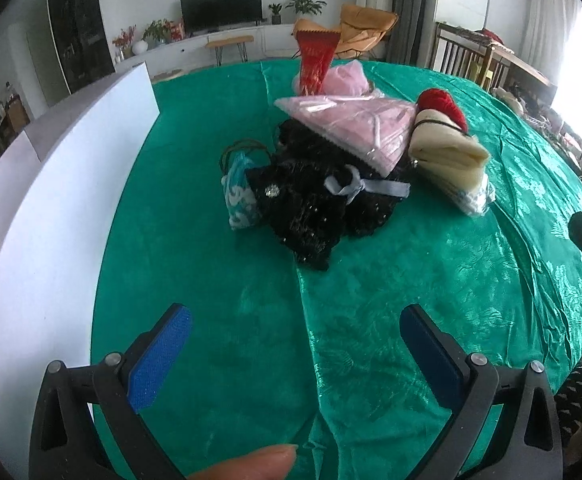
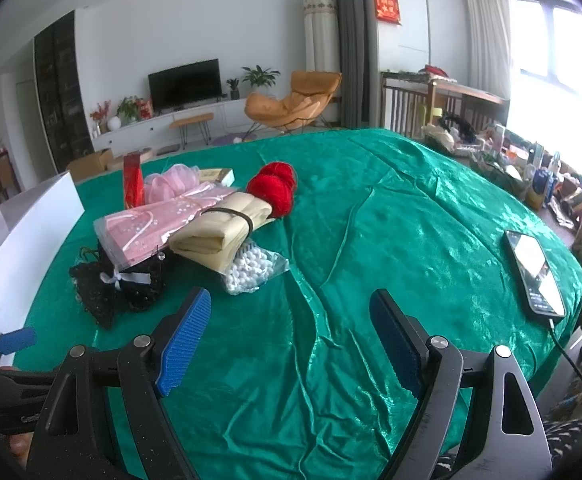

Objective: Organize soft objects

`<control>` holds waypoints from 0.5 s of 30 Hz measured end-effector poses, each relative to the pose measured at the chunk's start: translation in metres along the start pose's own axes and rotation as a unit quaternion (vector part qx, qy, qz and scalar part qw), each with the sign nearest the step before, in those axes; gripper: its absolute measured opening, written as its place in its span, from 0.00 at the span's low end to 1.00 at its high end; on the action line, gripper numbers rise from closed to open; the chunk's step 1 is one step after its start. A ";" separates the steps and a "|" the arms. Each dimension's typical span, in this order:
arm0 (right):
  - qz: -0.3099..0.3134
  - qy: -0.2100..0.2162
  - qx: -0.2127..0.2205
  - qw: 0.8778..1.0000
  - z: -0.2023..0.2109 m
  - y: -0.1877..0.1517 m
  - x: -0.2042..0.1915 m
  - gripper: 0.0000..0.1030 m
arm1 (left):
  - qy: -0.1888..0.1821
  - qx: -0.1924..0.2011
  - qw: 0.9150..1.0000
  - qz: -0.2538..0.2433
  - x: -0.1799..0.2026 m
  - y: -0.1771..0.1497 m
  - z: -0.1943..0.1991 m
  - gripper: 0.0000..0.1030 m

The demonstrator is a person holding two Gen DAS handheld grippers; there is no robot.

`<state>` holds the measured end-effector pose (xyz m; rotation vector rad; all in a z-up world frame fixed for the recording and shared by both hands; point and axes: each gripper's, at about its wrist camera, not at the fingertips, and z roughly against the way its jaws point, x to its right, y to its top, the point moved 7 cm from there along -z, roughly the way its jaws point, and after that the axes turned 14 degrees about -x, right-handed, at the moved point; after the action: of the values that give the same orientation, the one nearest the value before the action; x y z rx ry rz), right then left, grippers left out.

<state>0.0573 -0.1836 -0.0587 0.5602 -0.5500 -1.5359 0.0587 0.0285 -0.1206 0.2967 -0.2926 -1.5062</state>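
Note:
A pile of soft things lies on the green tablecloth (image 1: 411,300). It holds a black sequinned garment with a grey ribbon (image 1: 315,208), a pink packaged cloth (image 1: 355,124), a cream folded cloth bound with a band (image 1: 447,156), red yarn (image 1: 443,106), a pink mesh puff (image 1: 347,76), a red pouch (image 1: 315,60) and a blue-white pouch (image 1: 237,196). My left gripper (image 1: 295,320) is open and empty, short of the pile. My right gripper (image 2: 291,300) is open and empty, to the right of the pile (image 2: 219,232). A bag of white beads (image 2: 251,268) lies under the cream cloth.
A white open box (image 1: 51,216) stands along the table's left side. A phone with a cable (image 2: 535,276) lies at the table's right edge. Clutter fills a side table at far right (image 2: 531,168). A small box (image 2: 219,176) lies behind the pile.

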 end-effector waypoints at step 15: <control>-0.001 0.000 -0.001 1.000 0.000 0.000 -0.001 0.82 | -0.004 -0.028 1.000 0.002 -0.003 -0.005 -0.012 1.00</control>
<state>0.0577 -0.1825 -0.0590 0.5596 -0.5483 -1.5380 0.0584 0.0311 -0.1341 0.2458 -0.2560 -1.5086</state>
